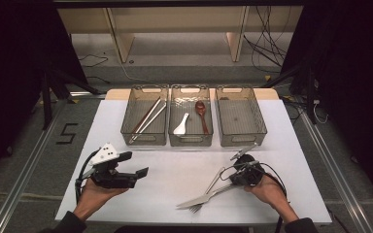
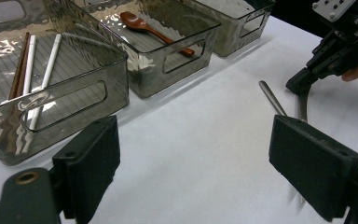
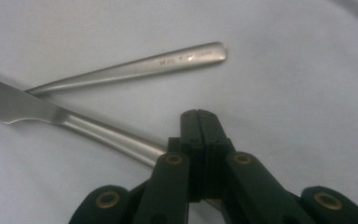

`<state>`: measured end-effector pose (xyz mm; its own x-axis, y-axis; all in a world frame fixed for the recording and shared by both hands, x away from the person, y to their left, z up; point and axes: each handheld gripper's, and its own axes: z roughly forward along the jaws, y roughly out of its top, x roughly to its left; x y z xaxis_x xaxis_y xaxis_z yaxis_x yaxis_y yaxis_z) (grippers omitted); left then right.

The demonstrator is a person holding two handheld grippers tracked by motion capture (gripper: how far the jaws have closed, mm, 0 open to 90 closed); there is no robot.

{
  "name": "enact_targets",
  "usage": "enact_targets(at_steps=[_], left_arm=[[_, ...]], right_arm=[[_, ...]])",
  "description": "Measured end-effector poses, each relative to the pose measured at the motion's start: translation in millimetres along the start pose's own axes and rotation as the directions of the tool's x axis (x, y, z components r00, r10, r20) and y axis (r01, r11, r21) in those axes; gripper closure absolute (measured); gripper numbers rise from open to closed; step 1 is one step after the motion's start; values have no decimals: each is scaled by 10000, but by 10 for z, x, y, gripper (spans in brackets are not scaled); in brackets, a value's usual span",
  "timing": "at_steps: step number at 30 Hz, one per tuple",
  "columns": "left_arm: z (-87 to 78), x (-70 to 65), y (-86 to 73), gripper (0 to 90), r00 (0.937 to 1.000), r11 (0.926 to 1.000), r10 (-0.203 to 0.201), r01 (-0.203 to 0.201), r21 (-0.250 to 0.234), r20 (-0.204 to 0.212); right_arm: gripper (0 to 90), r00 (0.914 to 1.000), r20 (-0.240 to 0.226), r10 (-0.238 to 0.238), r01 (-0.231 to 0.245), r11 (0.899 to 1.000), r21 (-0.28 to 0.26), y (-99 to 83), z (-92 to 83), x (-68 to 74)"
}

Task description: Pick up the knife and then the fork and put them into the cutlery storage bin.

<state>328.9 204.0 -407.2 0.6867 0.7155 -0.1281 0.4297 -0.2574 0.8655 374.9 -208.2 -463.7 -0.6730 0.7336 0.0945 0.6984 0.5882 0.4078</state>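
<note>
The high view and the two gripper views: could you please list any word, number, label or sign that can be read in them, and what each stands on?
"5": a black figure marked on the grey floor left of the table, at.
A small stamped marking on the handle end of the metal utensil lying beside the knife: too small and blurred to read.
No other text can be made out.

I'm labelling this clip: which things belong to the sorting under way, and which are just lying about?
In the job: knife, fork, right tool shut at the knife's handle, empty right-hand bin.

Lying about: chopsticks, white spoon, brown spoon, open left tool, floor cables.
</note>
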Motion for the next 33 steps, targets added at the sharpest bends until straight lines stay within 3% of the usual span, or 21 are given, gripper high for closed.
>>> enact_targets(at_steps=[12, 14, 18, 22, 25, 30, 33], left_arm=[[21, -2, -2, 159, 10000, 10000, 0, 0, 64, 48], [34, -10, 1, 159, 10000, 10000, 30, -31, 85, 65], [53, -25, -4, 159, 9998, 9996, 149, -151, 242, 112], [53, -24, -2, 159, 9998, 9996, 139, -142, 242, 144], [51, -26, -2, 159, 9998, 9997, 139, -142, 211, 145], [45, -28, -1, 159, 9998, 9997, 148, -151, 181, 149], [44, -33, -2, 159, 9998, 9997, 150, -152, 174, 141]], right_arm=[[900, 9989, -397, -239, 241, 9997, 61, -149, -138, 140], [900, 9982, -113, -592, 591, 9982, -78, -161, -137, 182], [900, 9977, 137, -658, 660, 9977, -145, -108, -104, 190], [900, 9983, 349, -477, 479, 9988, -57, -104, -67, 117], [900, 9993, 262, -274, 273, 9996, 34, -113, -66, 87], [900, 9998, 201, -46, 39, 9995, 316, -123, -62, 91], [900, 9997, 190, -153, 142, 9983, 567, -139, -81, 131]])
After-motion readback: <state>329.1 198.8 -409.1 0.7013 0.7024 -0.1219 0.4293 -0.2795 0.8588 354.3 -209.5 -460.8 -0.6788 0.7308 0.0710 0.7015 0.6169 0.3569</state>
